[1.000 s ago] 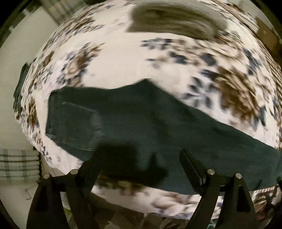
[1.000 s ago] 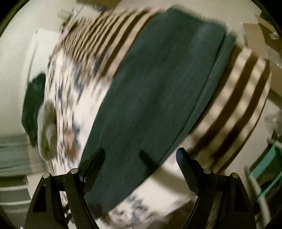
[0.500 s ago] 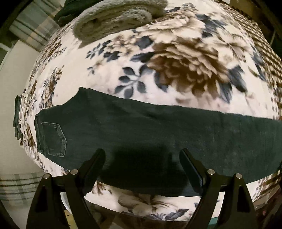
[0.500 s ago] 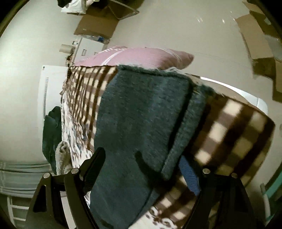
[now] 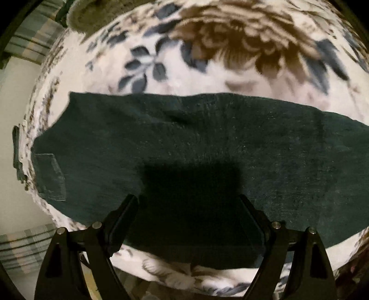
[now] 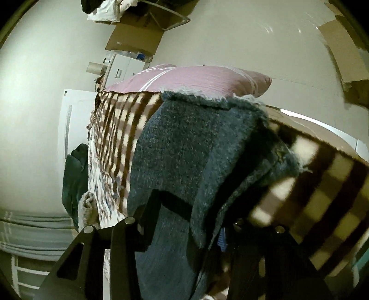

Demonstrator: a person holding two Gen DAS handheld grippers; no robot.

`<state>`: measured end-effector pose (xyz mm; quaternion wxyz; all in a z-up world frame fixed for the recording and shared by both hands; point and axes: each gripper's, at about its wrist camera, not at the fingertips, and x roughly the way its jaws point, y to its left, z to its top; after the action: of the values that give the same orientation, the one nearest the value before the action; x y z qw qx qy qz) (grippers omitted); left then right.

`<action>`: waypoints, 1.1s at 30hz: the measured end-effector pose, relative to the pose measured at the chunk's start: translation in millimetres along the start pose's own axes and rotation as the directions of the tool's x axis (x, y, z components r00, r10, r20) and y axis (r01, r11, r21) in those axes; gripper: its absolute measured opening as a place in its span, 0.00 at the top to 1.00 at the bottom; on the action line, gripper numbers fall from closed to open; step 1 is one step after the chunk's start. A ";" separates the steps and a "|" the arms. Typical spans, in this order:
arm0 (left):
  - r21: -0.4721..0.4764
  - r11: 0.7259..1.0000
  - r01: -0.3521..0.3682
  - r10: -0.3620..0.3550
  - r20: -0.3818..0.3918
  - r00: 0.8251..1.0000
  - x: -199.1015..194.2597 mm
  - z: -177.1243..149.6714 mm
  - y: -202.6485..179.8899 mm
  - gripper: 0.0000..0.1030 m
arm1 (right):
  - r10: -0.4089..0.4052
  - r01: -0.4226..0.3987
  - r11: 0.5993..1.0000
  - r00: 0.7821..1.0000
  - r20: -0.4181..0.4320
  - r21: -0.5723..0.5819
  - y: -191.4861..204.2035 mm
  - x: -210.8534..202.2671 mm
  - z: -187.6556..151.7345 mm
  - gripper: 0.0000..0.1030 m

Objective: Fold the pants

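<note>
The pants point(image 5: 207, 147) lie flat across the flowered blanket point(image 5: 207, 69) on the bed, back pocket at the far left. Above them the left hand-held gripper point(image 5: 189, 221) hovers, jaws wide apart and empty. At the frayed hem end point(image 6: 207, 143), near the pink pillow point(image 6: 196, 78), the right hand-held gripper point(image 6: 196, 221) has just been closing and seems clamped on the cuff (its right finger is hidden by cloth).

Bed covered by a floral blanket point(image 5: 207, 78). Dark pants point(image 5: 207, 138) lie flat across it from 9 to 3 o'clock. A rolled towel point(image 5: 87, 20) rests at 11 o'clock.
</note>
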<state>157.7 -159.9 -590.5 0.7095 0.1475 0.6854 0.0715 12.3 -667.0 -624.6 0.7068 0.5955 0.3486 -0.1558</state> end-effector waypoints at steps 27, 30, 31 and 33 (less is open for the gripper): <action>-0.204 0.946 0.254 -0.257 0.013 0.966 -13.3 11.8 43.8 0.00 | -0.019 0.029 0.973 0.999 0.044 -0.231 88.0 -47.0 -38.7 0.91; -0.208 0.938 0.276 -0.274 0.042 0.961 -32.0 9.4 57.8 0.00 | -0.020 0.029 0.951 0.999 0.031 -0.307 125.8 -54.6 -61.1 0.91; -0.205 0.937 0.282 -0.278 0.049 0.959 -35.2 8.7 62.7 0.00 | -0.027 0.033 0.943 0.999 0.023 -0.330 138.9 -54.8 -71.2 0.91; -0.203 0.934 0.294 -0.287 0.064 0.956 -40.0 7.7 75.4 0.00 | -0.043 0.045 0.924 0.999 0.012 -0.379 161.2 -52.2 -91.5 0.91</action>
<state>171.0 -101.5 -529.2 0.7350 -0.0300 0.6765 0.0354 49.6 -551.2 -475.4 0.8055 0.4395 0.3841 -0.1024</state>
